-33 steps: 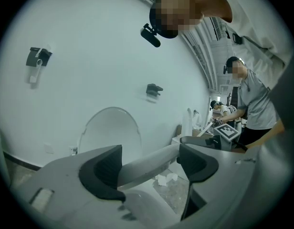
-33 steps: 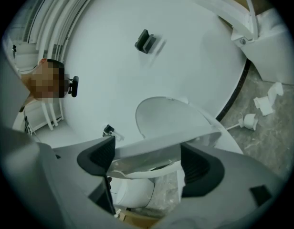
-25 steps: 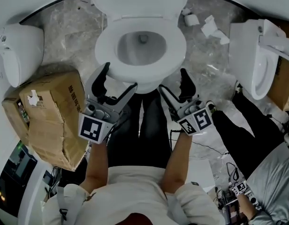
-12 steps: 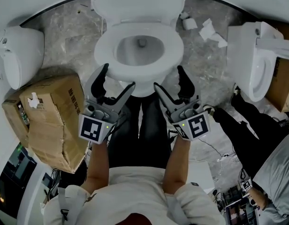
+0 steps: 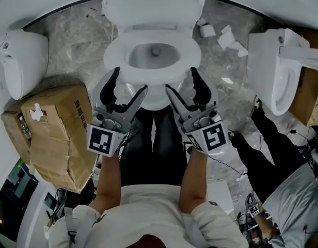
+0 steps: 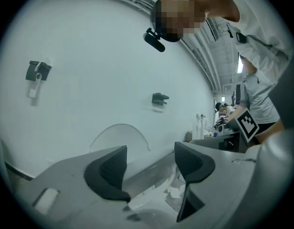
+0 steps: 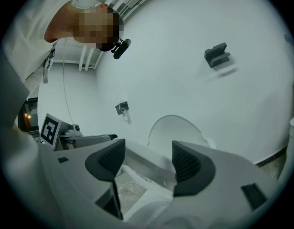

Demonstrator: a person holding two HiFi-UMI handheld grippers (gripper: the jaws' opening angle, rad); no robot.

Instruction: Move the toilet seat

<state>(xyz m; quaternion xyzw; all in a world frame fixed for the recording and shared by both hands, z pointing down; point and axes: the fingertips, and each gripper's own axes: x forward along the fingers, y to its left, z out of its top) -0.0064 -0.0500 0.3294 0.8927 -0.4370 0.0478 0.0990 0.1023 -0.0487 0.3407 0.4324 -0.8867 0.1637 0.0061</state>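
The left gripper [image 5: 130, 80] and right gripper [image 5: 180, 79] have just been closing around the toilet seat [image 5: 116, 53], not pinching it yet, so lifting looks next.

The toilet [image 5: 154, 32] is white, the floor [image 5: 71, 45] grey with marble veins, the box [image 5: 56, 133] brown. My left gripper [image 5: 130, 81] and right gripper [image 5: 180, 80] are grey with black pads [image 6: 106, 173] and black-and-white square markers [image 5: 101, 141].

A test workshop: three toilets [image 5: 187, 56] beside a cardboard box [image 5: 56, 133].
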